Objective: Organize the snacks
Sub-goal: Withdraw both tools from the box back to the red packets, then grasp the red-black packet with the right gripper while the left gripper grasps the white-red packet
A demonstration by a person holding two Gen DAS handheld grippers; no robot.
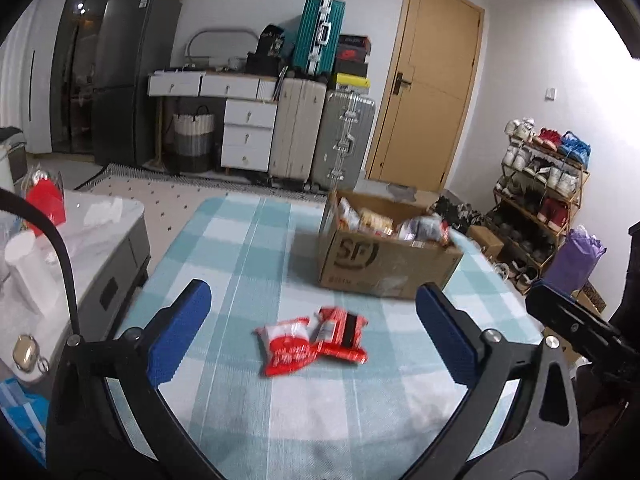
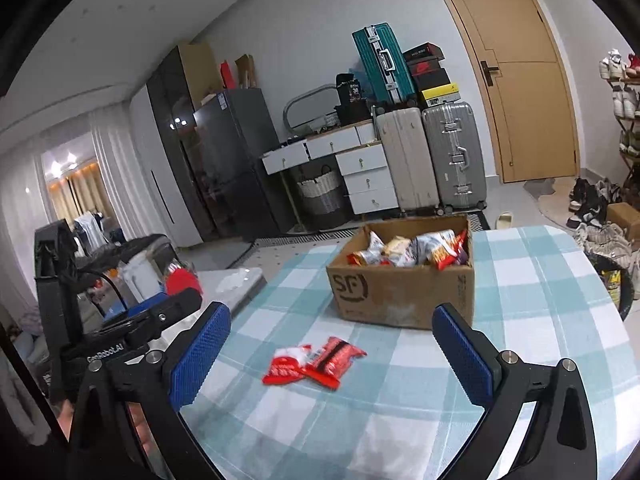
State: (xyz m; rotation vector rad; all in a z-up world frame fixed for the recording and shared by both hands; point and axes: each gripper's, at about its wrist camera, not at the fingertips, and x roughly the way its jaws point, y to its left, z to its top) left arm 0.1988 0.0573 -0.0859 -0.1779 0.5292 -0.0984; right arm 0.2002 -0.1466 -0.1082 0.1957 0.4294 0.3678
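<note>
Two red snack packets are lying side by side on the bench, touching, out on the checked blue-and-white cloth [image 1: 248, 240] in front of the cardboard box [image 1: 384, 268]. The left packet [image 1: 289, 340], red with a white upper part, is sitting with its long axis running roughly away from the left camera, tilting a little to the left at its far end. The right packet [image 1: 342, 334], red with a dark stripe, is lying beside it, its long axis likewise pointing toward the box and overlapping the first packet's edge. From the right wrist view the pair [image 2: 314, 362] is stretching more diagonally, from near left to far right.

The box, marked SF on its front, is standing open behind them, well apart, and is holding a heap of assorted snack bags [image 2: 416, 250].

The left tongs [image 1: 314, 330] are standing wide apart with nothing between the blue pads [image 1: 180, 336], hanging over the bench with the packets lying between and beyond their tips. The right tongs [image 2: 330, 354] are likewise spread wide and empty, with the packets ahead of them.
</note>
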